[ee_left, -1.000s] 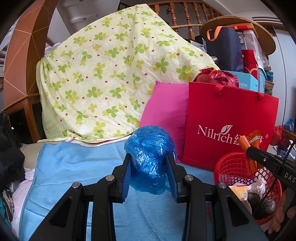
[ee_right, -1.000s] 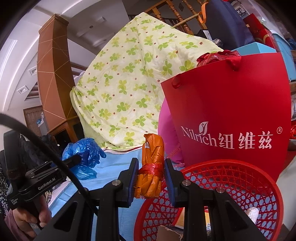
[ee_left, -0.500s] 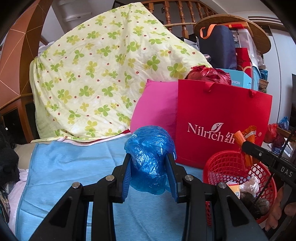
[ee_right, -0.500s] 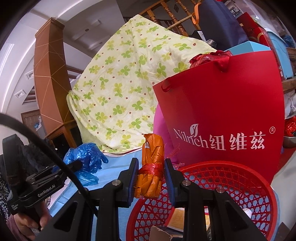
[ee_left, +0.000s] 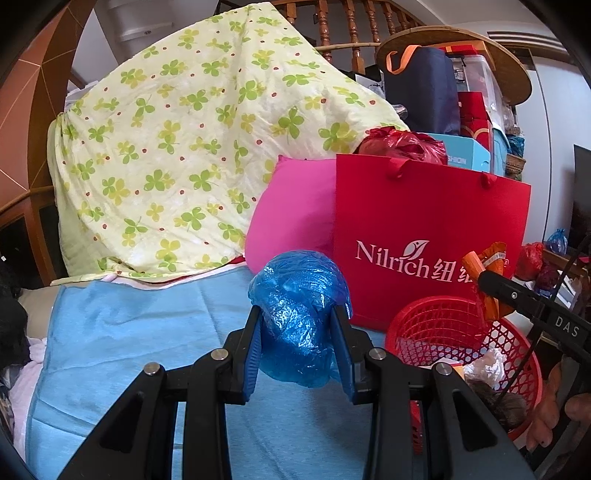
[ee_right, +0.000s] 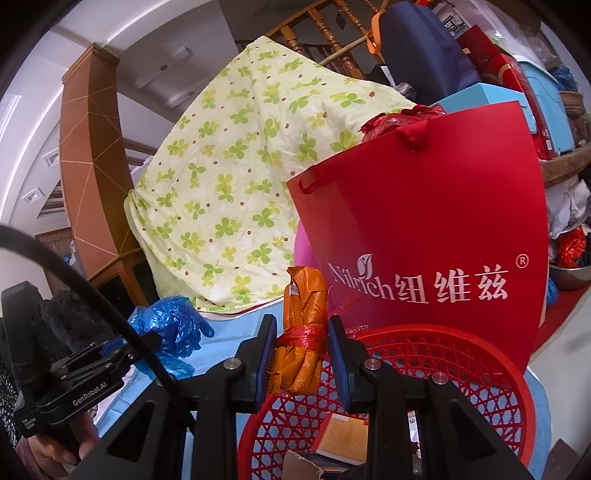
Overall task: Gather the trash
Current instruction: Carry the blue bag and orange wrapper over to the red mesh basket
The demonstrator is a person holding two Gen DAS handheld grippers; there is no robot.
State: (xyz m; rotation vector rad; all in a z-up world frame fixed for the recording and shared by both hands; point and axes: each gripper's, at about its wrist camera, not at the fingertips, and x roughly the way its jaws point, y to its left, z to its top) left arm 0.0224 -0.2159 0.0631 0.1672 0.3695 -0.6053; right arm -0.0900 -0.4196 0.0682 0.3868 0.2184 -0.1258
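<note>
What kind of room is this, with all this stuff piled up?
Probably a cluttered room in a home, near a staircase: a wooden stair railing behind, a clover-print quilt draped over a heap, and a pink pillow.

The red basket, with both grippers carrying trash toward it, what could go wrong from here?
1. The orange wrapper bundle is over the near rim of the red basket; released here, it might tip outside.
2. The blue plastic bag in the left gripper is above the blue cloth, left of the basket; dropped now, it would likely miss.
3. The right gripper is already at the basket, so the two could collide.
</note>
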